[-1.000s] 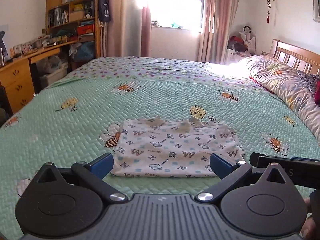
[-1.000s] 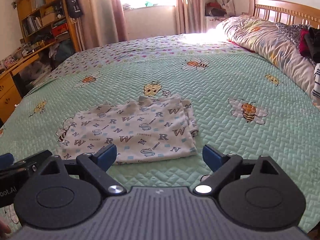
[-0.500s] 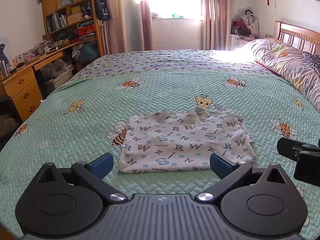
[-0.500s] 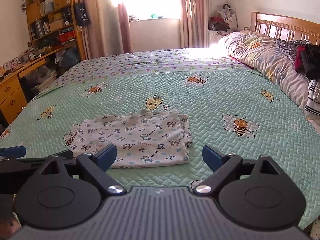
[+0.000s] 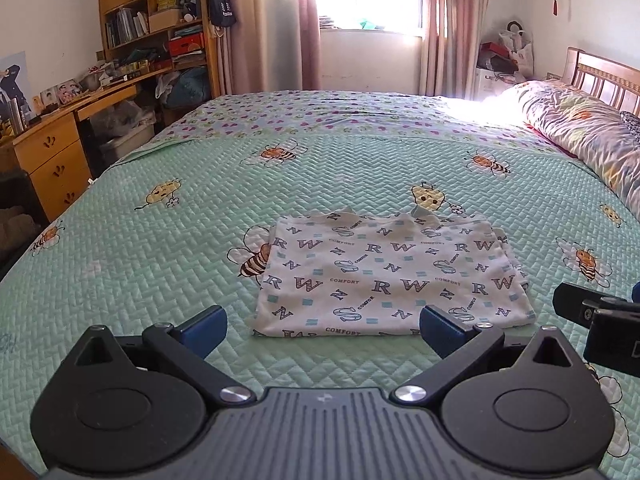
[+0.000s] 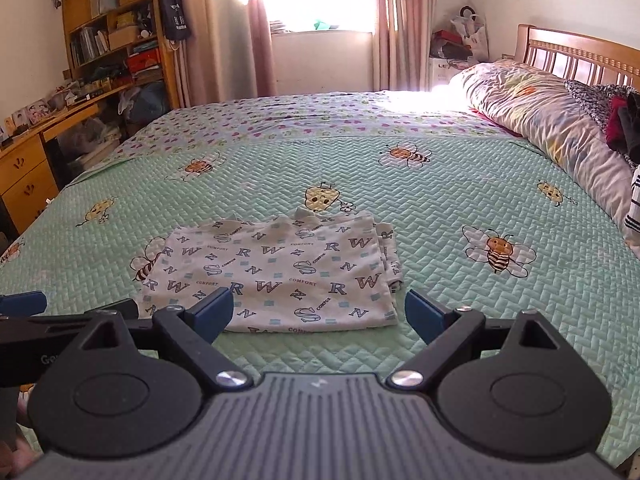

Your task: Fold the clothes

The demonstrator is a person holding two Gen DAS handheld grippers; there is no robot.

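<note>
A white garment (image 5: 384, 276) printed with letters lies folded into a flat rectangle on the green bee-patterned bedspread (image 5: 160, 248). In the right wrist view the same garment (image 6: 276, 276) sits just ahead and a little left. My left gripper (image 5: 322, 328) hovers open above the near edge of the garment, blue pads wide apart and holding nothing. My right gripper (image 6: 318, 314) is likewise open and empty over the garment's near right corner. Each gripper shows at the edge of the other's view.
A rumpled quilt (image 6: 552, 120) and dark clothes (image 6: 624, 128) lie by the wooden headboard (image 6: 580, 56) at right. A wooden desk (image 5: 52, 148) and bookshelf (image 5: 156, 20) stand left of the bed. A curtained window (image 5: 368, 0) is at the far wall.
Both grippers have pulled back and risen from the folded garment, which lies still. The garment looks farther away in both views.
</note>
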